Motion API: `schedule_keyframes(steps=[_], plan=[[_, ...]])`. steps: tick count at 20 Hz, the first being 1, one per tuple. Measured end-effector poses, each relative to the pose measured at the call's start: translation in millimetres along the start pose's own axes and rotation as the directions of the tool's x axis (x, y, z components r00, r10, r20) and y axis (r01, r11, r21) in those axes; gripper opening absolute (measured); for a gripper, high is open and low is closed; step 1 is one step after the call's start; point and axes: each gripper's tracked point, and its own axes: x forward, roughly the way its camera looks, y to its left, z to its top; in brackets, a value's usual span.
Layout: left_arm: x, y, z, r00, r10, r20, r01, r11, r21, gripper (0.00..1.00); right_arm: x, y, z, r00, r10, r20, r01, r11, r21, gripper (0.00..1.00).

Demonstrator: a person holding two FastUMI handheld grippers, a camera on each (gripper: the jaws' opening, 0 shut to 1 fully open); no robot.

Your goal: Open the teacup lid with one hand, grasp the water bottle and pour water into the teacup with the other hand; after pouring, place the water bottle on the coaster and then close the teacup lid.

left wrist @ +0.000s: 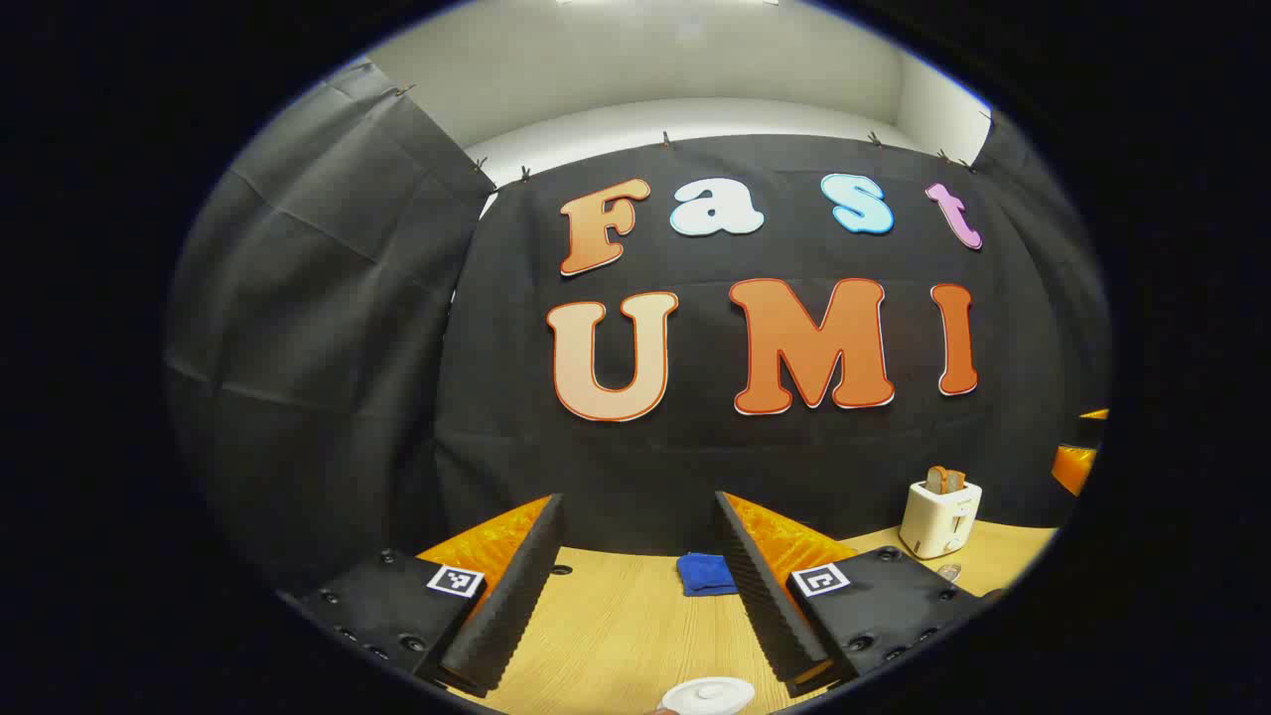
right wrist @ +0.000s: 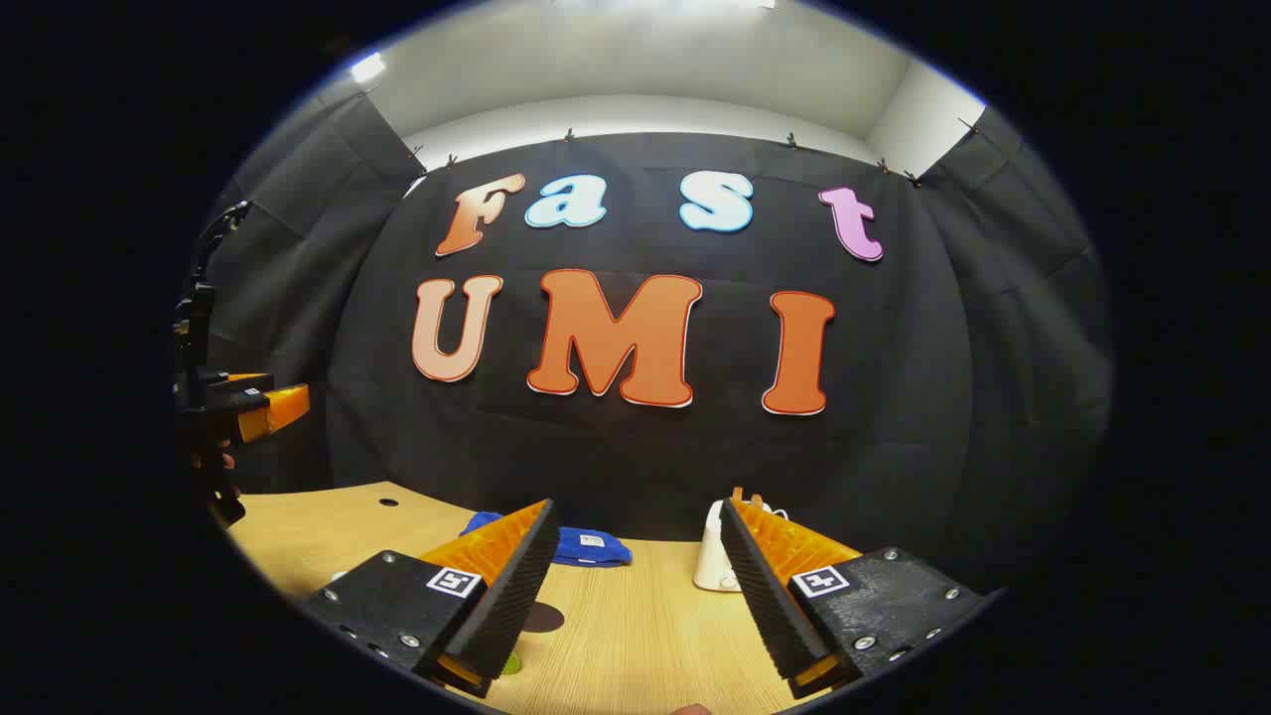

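Note:
In the left gripper view my left gripper (left wrist: 637, 499) stands open above the wooden table (left wrist: 616, 636), nothing between its fingers. A white round teacup lid (left wrist: 707, 695) peeks in at the bottom edge, just below the gap. In the right gripper view my right gripper (right wrist: 636, 504) is also open and empty. A dark round coaster (right wrist: 544, 617) lies on the table beside its left finger, half hidden by it, with a small green patch (right wrist: 511, 663) just below. The left gripper (right wrist: 260, 409) hangs far off at the left edge. The cup body and the bottle are hidden.
A white toaster (left wrist: 940, 518) holding toast stands at the back right of the table, partly behind the right finger in the right gripper view (right wrist: 713, 566). A folded blue cloth (left wrist: 707, 574) (right wrist: 586, 545) lies by the black back wall. A small hole (right wrist: 388, 502) marks the tabletop.

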Motion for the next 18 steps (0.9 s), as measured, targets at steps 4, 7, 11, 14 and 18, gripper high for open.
schedule_keyframes(steps=[4, 7, 11, 14, 18], plan=[[-1, -2, -3, 1.0, -0.013, -0.012, 0.013, 1.0, -0.003, 0.95, 1, 2, 0, 1.0, 0.01, -0.004, -0.01, 1.0, 0.019, 0.98], [-1, -2, -4, 1.0, -0.013, -0.017, 0.013, 1.0, -0.008, 0.96, 0, 1, 2, 1.0, 0.009, 0.004, -0.009, 1.0, 0.009, 0.98], [-2, -2, -9, 0.999, -0.016, -0.032, 0.016, 1.0, -0.008, 0.96, 0, 1, 4, 1.0, -0.001, 0.014, 0.001, 1.0, 0.006, 0.98], [-2, -1, -11, 0.999, -0.018, -0.037, 0.017, 1.0, -0.01, 0.96, 0, -3, 4, 1.0, -0.012, 0.019, 0.012, 1.0, 0.017, 0.98], [-4, 4, -21, 0.999, 0.001, -0.052, 0.0, 1.0, 0.018, 0.96, 0, -3, 2, 1.0, -0.001, 0.012, 0.001, 0.999, 0.044, 0.98]])
